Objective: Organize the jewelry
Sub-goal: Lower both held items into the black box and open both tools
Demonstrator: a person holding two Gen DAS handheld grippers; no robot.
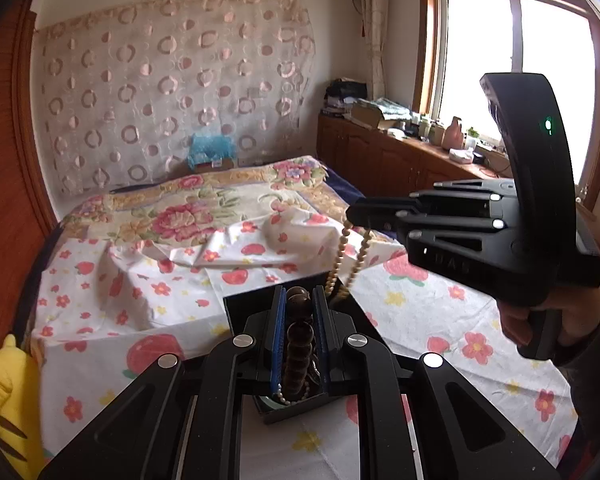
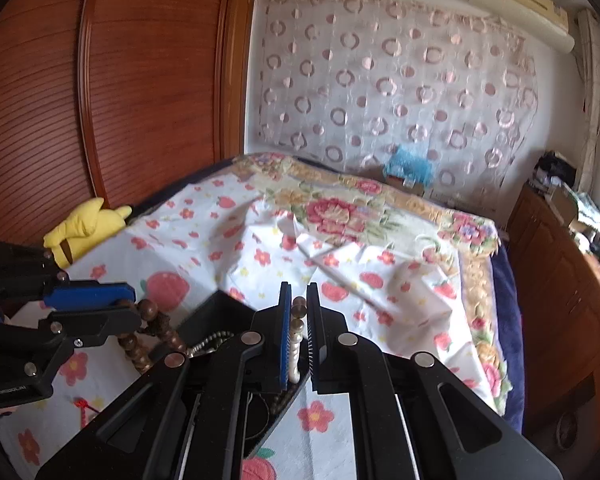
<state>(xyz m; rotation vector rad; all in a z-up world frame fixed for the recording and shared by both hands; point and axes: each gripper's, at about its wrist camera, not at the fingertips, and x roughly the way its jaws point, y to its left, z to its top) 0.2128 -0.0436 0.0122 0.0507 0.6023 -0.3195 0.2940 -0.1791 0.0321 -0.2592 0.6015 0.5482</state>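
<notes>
My left gripper (image 1: 300,300) is shut on a dark brown wooden bead bracelet (image 1: 299,344) and holds it over a black jewelry box (image 1: 252,300) on the bed. It also shows in the right wrist view (image 2: 128,304) with the brown beads (image 2: 156,324) hanging below it. My right gripper (image 2: 299,300) is shut on a cream bead necklace (image 2: 298,332), above the box (image 2: 216,312). In the left wrist view the right gripper (image 1: 356,216) holds the cream strand (image 1: 348,260), which hangs down into the box. A thin silver chain (image 1: 296,394) lies in the box.
The box sits on a white sheet with strawberries and flowers (image 1: 140,300). A yellow plush toy (image 2: 84,228) lies at the bed's left edge by a wooden wardrobe (image 2: 140,80). A wooden cabinet (image 1: 400,160) with clutter runs under the window.
</notes>
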